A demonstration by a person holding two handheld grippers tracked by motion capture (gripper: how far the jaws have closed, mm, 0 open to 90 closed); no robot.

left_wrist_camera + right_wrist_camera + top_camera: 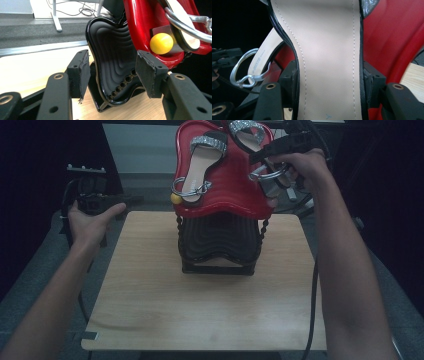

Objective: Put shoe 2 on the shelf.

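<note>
Right gripper [262,155] is clamped on the right sandal [327,62], just off the red tray [240,195]. Left sandal [202,162] is untouched up there (left gripper [112,72] idles spread), so halfway at best.

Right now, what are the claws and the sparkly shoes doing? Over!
Right claw clamped across right sandal on the red tray. Left claw open, holding nothing, off the table's left edge. Left sandal lies untouched. Nothing blocking.
</note>
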